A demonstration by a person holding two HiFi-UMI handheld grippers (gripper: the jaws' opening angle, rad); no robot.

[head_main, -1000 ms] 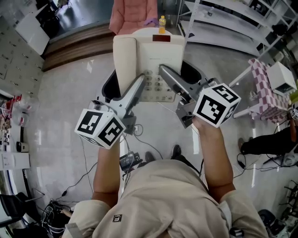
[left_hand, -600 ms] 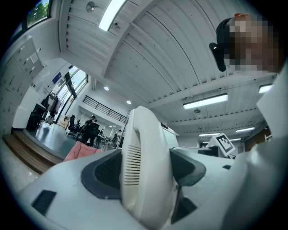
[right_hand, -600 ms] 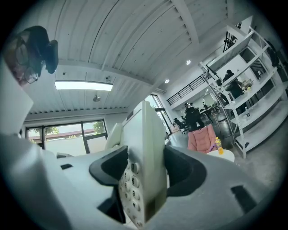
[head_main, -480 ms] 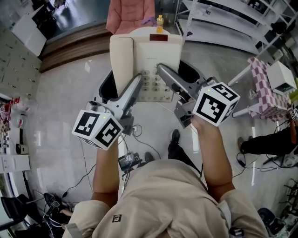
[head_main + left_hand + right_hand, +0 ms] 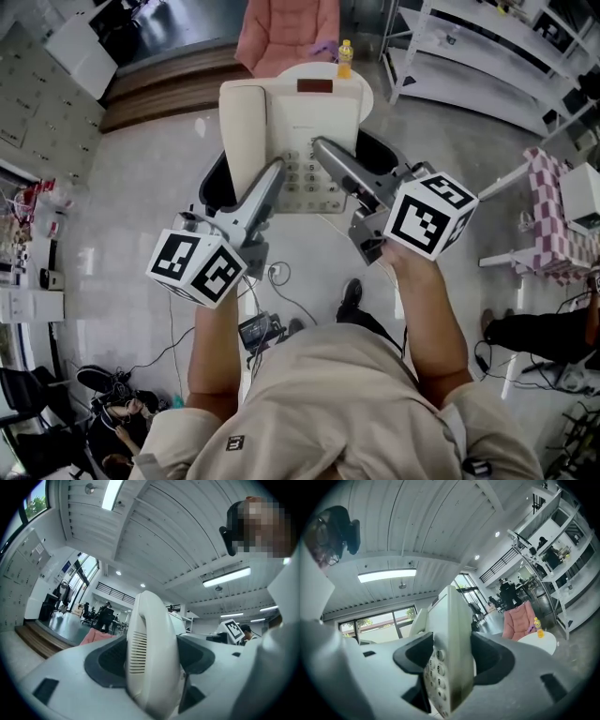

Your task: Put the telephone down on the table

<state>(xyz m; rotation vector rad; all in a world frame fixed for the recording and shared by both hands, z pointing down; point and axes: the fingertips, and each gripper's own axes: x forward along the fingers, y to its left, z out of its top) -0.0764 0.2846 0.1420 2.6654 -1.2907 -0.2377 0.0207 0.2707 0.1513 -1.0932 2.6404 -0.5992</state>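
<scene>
Carrying telephone [image 5: 314, 122] in the air, keypad up, resting on nothing; not yet down on the table [image 5: 365, 94]

Gripped from the telephone's near edge with both tongs:
- left tongs [image 5: 274, 172] clenched on the handset [image 5: 151, 658], along the telephone's left side
- right tongs [image 5: 325, 150] clenched on the thin edge of the base beside the keypad, right of the handset

Past the telephone's far edge and lower down: round white table with a yellow bottle [image 5: 345, 56] standing on it, pink chair [image 5: 281, 33] beyond. Straight below the telephone: floor [image 5: 141, 187], not table.

Judged step: approach; lowering not begun.

Possible failures, judged:
- Holding the left side by the handset, not the base. If only seated in its cradle, could lift out or roll on any tilt, leaving the base hanging from the right tongs alone.
- Pinching a thin, smooth plastic edge on the right. Could pivot or slide out with any drifting apart or unlevel motion of the two tongs.
- Setting down close to the bottle could knock it over; safer to land on the near side of it.
- Placing short of the table's middle could leave an overhang and a tip-off.
- Letting go before full contact would mean a drop to the floor
</scene>
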